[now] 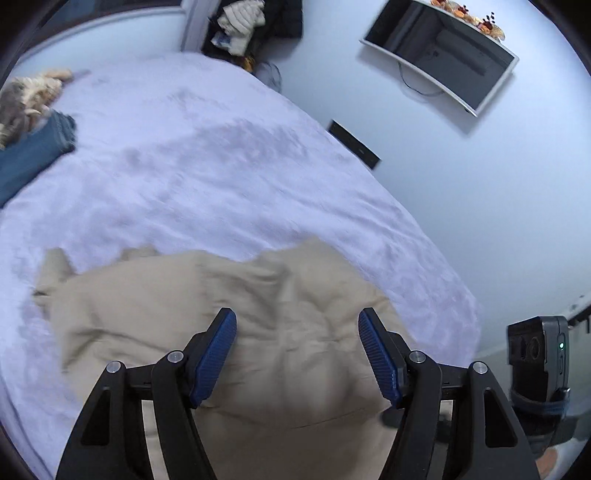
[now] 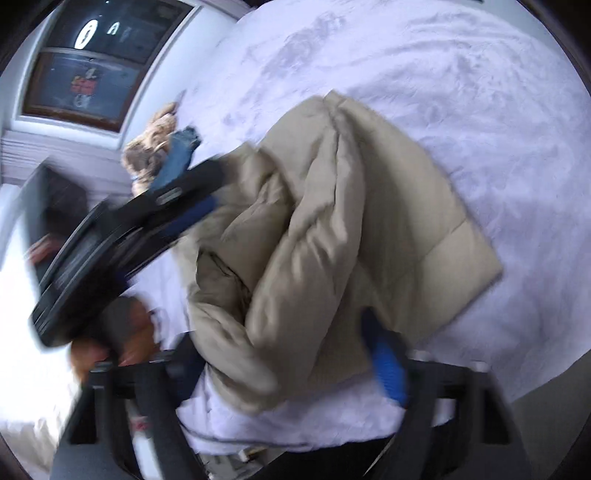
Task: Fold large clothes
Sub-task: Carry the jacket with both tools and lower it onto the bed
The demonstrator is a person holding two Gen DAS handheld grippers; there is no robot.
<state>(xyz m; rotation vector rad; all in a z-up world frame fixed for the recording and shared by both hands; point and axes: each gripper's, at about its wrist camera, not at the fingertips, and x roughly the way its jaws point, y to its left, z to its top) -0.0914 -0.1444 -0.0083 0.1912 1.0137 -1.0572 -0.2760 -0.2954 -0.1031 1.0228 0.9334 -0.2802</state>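
Note:
A beige puffer jacket [image 1: 207,314] lies crumpled on the white bed [image 1: 184,166]. My left gripper [image 1: 297,354] hovers over it, open and empty, blue pads wide apart. In the right wrist view the jacket [image 2: 351,236] is bunched and partly folded on the bed [image 2: 480,110]. My right gripper [image 2: 288,369] is open around the jacket's near edge; its right blue pad [image 2: 388,365] shows, the left one is hidden by fabric. The left gripper [image 2: 192,206] shows there at the jacket's left side. The right view is blurred by motion.
Folded blue jeans [image 1: 33,155] and a furry tan item [image 1: 29,96] lie at the bed's far left. A clothes pile [image 1: 243,26] sits beyond the bed. A wall-mounted TV [image 1: 439,51] hangs on the right wall. A window [image 2: 88,62] is behind the bed.

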